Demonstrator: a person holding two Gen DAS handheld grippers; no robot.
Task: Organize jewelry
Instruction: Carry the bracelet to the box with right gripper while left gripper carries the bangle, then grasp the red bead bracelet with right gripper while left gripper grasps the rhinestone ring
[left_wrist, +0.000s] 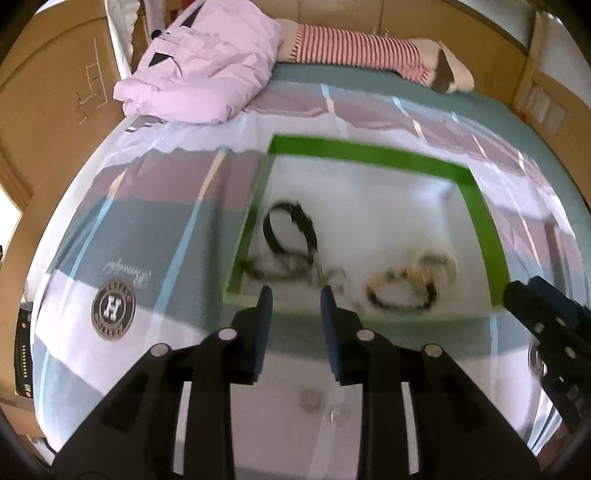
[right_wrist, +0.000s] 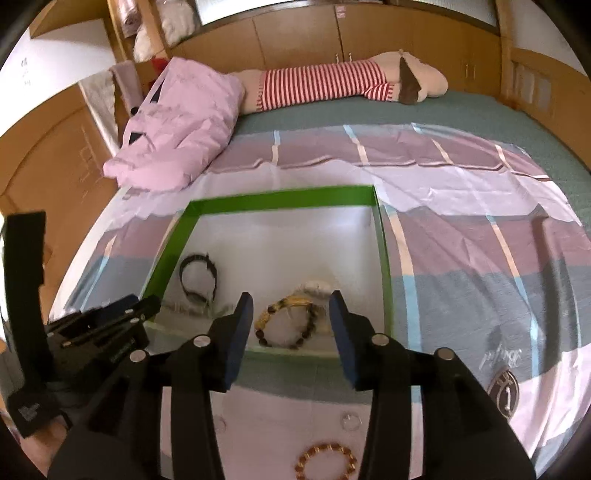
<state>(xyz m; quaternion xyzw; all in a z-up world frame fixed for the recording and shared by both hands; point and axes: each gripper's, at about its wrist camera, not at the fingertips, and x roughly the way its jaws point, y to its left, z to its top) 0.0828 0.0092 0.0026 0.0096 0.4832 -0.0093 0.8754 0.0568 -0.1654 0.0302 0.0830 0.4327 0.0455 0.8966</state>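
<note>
A: How does the left gripper (left_wrist: 295, 301) stand?
B: Jaws parted, nothing between the blue pads (left_wrist: 263, 325); both black fingers reach forward and a little downward; in the right wrist view it shows at the lower left (right_wrist: 122, 314), tilted, fingertips pointing up and to the right.

A: And the right gripper (right_wrist: 291, 310)?
B: Jaws spread wider than the left's, pads (right_wrist: 240, 332) bare, nothing held; fingers level and symmetrical in its own view; from the left wrist view only its tip shows at the right edge (left_wrist: 532, 295); the two grippers sit side by side, apart, not touching.
</note>
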